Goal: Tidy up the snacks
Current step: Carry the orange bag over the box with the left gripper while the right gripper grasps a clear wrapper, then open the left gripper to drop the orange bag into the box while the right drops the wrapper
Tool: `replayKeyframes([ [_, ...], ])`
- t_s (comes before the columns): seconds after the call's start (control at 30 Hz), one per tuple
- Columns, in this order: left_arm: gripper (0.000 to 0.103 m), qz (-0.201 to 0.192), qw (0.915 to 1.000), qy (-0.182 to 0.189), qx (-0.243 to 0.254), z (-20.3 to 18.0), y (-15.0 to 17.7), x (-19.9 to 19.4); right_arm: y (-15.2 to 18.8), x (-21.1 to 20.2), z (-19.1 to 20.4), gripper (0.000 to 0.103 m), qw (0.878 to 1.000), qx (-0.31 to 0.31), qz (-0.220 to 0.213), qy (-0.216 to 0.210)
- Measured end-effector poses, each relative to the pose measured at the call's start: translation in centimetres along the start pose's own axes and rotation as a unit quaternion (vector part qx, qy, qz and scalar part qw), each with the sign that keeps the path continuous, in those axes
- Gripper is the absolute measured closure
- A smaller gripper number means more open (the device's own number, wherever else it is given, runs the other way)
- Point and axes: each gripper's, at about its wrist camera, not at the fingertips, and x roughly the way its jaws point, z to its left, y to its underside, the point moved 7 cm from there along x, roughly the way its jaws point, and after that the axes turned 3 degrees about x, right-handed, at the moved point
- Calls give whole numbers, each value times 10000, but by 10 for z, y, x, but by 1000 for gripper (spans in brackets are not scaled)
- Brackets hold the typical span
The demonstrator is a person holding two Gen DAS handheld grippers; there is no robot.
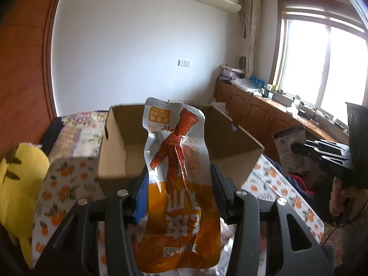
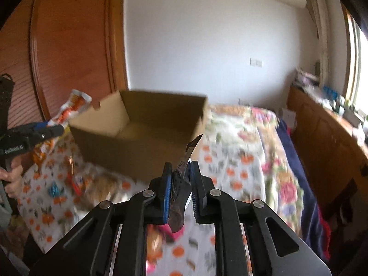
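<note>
Your left gripper (image 1: 179,197) clamps the orange snack pouch (image 1: 181,184) across its middle, lower centre of frame; light, floppy, slick foil, so grip the body, not the edges. Your right gripper (image 2: 180,184) is pinched tight on a thin dark packet (image 2: 181,179), edge-on, equally limp. Beyond, mid-frame, the open cardboard box (image 1: 128,142) sits on the floral bedcover (image 1: 62,184). White wall, wood cabinets, window upper right.

Each camera rides low behind its own tool, looking forward and slightly downward along the fingers. Both face the cardboard box (image 1: 174,138) on the bed (image 2: 241,156) (close ahead), sharing the white wall (image 1: 138,53), and each glimpses the other tool sideways.
</note>
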Motion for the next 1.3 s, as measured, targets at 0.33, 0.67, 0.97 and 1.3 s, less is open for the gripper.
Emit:
replayKeyframes([
  [0.33,55,-128,9998,-147,-41,37,-48,59,-73,68,39,91,9968,-212,-411,-649],
  [0.67,51,368,9992,-174,-24,49,-30,106,-54,139,48,90,9971,-136,72,-741],
  [0.97,45,524,9983,-235,70,37,-23,108,-53,141,49,68,9972,-268,214,-661],
  [1.3,36,422,9984,-296,218,21,-32,72,-73,76,49,68,9980,-279,-63,-559],
])
